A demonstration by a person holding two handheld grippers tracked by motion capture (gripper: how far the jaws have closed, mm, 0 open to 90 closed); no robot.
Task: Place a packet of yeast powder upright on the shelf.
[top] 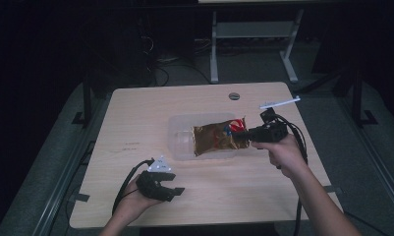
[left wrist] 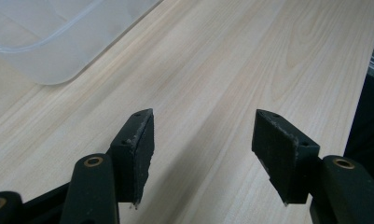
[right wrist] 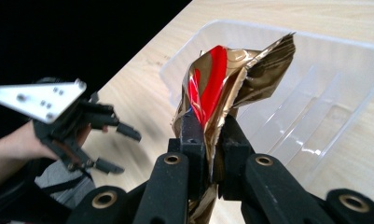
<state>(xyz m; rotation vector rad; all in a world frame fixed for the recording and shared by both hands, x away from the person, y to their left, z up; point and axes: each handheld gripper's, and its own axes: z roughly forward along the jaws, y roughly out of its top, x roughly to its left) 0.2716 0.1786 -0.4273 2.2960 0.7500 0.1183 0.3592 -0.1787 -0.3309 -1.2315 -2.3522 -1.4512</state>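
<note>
High view: at a pale wooden table (top: pixel 135 123), a person works a two-jaw gripper in each hand. The right gripper (top: pixel 243 133) has its jaws clamped on one end of a gold foil bag (top: pixel 216 137) with red print, holding it over a clear plastic tub (top: pixel 177 132) that sits near the table's middle. The bag stretches from the jaws across the tub, its far end over the tub's interior; whether it touches the tub floor cannot be told.

Right gripper view: the bag (right wrist: pixel 222 88) rises crumpled from between the pinched jaws of the right gripper (right wrist: pixel 208 140), with the tub (right wrist: pixel 324 60) behind it and the left gripper (right wrist: pixel 107 149) off to the side over the table edge.

Left gripper view: the left gripper (left wrist: pixel 201 149) has its jaws standing apart with nothing between them, bare wood (left wrist: pixel 222 70) below, a corner of the tub (left wrist: pixel 49 51) ahead. In the high view that left gripper (top: pixel 177 189) sits near the table's front edge, well apart from tub and bag.
</note>
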